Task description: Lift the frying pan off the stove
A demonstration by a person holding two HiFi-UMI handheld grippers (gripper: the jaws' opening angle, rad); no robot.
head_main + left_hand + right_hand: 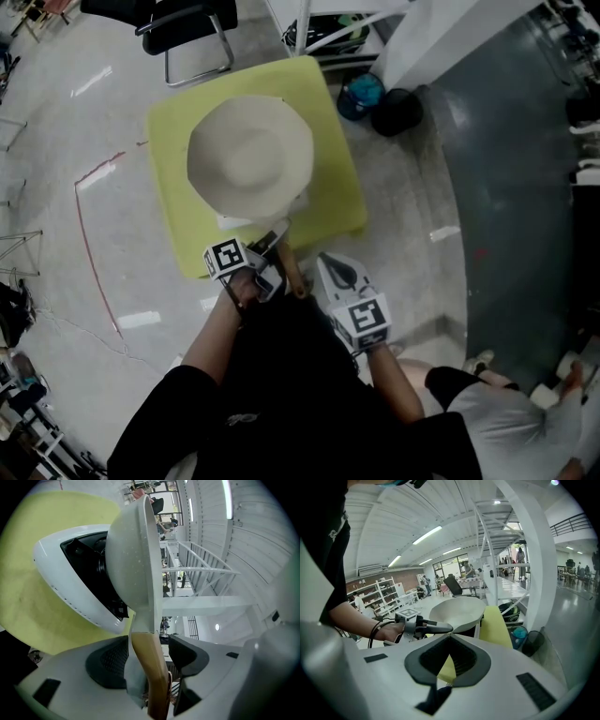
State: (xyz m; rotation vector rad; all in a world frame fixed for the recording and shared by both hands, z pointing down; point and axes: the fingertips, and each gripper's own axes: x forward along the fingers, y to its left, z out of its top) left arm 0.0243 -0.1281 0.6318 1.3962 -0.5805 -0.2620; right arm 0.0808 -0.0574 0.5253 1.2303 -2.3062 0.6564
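A cream frying pan (pixel 250 155) hangs over a white stove (pixel 234 223) on the yellow-green table (pixel 333 202). Its wooden handle (pixel 292 274) points toward me. My left gripper (pixel 272 247) is shut on that handle. In the left gripper view the handle (pixel 150 667) runs between the pads, and the pan (pixel 131 559) stands edge-on beside the stove's black top (pixel 84 559). I cannot tell whether pan and stove touch. My right gripper (pixel 328 262) is shut and empty, just right of the handle. From the right gripper (pixel 449 637) view, the pan (pixel 457 611) and the left gripper (pixel 424 627) lie ahead.
A black chair (pixel 187 28) stands behind the table. A blue bag (pixel 361 94) and a black bin (pixel 396 111) sit at the table's far right corner, by a white pillar (pixel 450 37). Another person (pixel 506 403) is at my right.
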